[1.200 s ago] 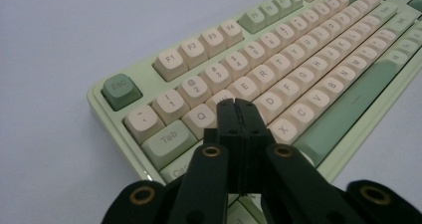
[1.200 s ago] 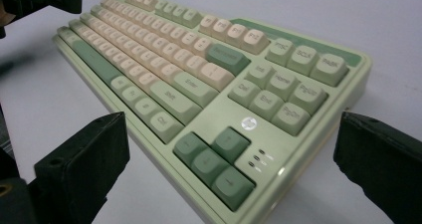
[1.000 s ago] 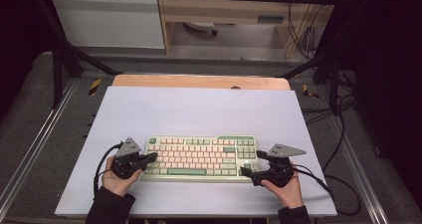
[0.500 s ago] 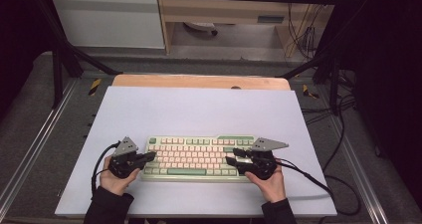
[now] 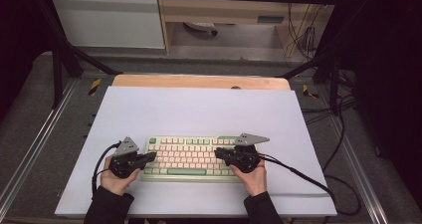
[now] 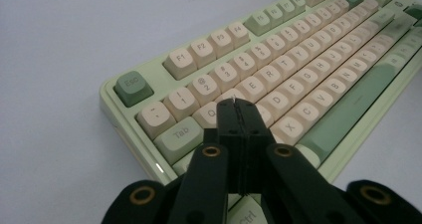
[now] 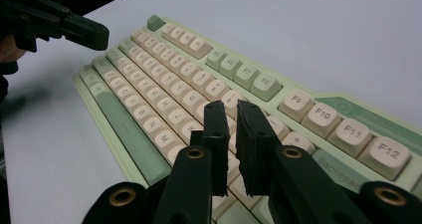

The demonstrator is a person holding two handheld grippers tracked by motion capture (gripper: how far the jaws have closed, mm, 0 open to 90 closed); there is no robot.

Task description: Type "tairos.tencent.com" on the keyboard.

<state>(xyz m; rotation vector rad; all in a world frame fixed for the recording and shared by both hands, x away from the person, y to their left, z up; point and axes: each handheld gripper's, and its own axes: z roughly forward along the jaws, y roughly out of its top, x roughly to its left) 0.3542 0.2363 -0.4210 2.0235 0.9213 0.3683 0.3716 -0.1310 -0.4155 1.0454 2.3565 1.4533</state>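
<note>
Right hand-held gripper (image 5: 219, 156) has shifted left along the bench, from off the right end of the keyboard (image 5: 186, 157) to over its right-hand keys. Its grey plate now lies over the keyboard's far right corner instead of beside it. Its jaws have just been closing: a narrow gap is left between them in the right gripper view (image 7: 230, 134), with nothing between them, tips above the keys near the number row.

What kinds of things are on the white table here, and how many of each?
Keyboard, cream and green: 1
Hand-held grippers, left gripper and right gripper: 2
Hands, left hand and right hand: 2
Total: 5
</note>
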